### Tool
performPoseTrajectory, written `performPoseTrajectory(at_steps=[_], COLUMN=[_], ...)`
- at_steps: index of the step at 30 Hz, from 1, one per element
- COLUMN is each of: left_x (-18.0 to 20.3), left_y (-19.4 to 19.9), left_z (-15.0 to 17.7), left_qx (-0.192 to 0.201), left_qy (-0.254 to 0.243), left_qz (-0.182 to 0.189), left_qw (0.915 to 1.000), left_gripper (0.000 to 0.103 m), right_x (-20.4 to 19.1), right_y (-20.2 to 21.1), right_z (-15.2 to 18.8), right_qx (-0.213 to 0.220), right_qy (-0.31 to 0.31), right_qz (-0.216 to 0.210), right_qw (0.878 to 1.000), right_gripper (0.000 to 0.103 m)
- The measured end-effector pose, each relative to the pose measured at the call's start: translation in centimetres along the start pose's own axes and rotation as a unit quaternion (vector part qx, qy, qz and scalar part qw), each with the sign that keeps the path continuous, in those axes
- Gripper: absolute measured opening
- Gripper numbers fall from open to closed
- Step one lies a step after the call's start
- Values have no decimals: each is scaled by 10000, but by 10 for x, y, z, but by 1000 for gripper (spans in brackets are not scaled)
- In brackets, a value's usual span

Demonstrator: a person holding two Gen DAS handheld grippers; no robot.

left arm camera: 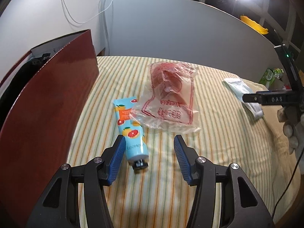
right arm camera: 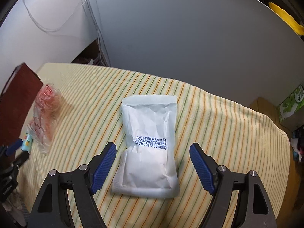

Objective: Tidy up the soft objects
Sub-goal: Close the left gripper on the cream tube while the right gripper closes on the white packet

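White pouch (right arm camera: 147,150) flat; blue tube (left arm camera: 131,129) beside crinkled bag (left arm camera: 169,98)

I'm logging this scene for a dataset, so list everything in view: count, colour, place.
striped cloth: one, cream with green and orange stripes, covers the table
tube: one, light blue with citrus print, cloth's left part, cap toward the camera
clear plastic bag: one, red print, right of the tube, overlapping its top
white pouch: one, blue printed text, flat on the cloth, right side
dark red box: one, far left edge
green carton: one, beyond the cloth's right end
left hand-held gripper: black, blue pads, open by the tube
right hand-held gripper: same, open astride the pouch
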State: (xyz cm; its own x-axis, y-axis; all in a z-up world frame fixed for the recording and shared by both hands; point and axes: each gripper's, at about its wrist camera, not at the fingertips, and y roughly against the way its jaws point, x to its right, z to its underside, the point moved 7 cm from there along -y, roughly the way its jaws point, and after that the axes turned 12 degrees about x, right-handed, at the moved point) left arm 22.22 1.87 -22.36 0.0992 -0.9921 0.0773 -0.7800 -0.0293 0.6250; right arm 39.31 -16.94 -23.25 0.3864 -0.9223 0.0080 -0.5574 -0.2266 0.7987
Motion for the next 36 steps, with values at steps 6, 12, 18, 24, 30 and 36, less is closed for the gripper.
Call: performPoseTrajectory(at_steps=[6, 12, 18, 24, 30, 36], left_x=[-5, -7, -10, -11, -12, -14], left_y=[-7, -10, -8, -8, -8, -8], left_z=[5, 10, 9, 11, 11, 14], left_qx=[-54, -109, -95, -84, -90, -113], left_qy=[-155, -205, -182, -192, -134, -88], left_qz=[-184, -221, -167, -106, -41, 95], left_qw=[9997, 9995, 9996, 9997, 9999, 9999], left_gripper=[52, 42, 29, 26, 26, 26], right_x=[-8, -11, -6, 1, 8, 13], right_y=[-13, -17, -21, -19, -14, -1], right_z=[0, 0, -1, -1, -1, 8], right_qx=[-102, -155, -210, -224, -250, -205], right_qy=[298, 408, 394, 306, 182, 43], right_qz=[113, 70, -71, -183, -226, -296], right_qw=[9994, 9990, 9990, 9991, 9993, 9993], right_gripper=[76, 76, 76, 58, 45, 36])
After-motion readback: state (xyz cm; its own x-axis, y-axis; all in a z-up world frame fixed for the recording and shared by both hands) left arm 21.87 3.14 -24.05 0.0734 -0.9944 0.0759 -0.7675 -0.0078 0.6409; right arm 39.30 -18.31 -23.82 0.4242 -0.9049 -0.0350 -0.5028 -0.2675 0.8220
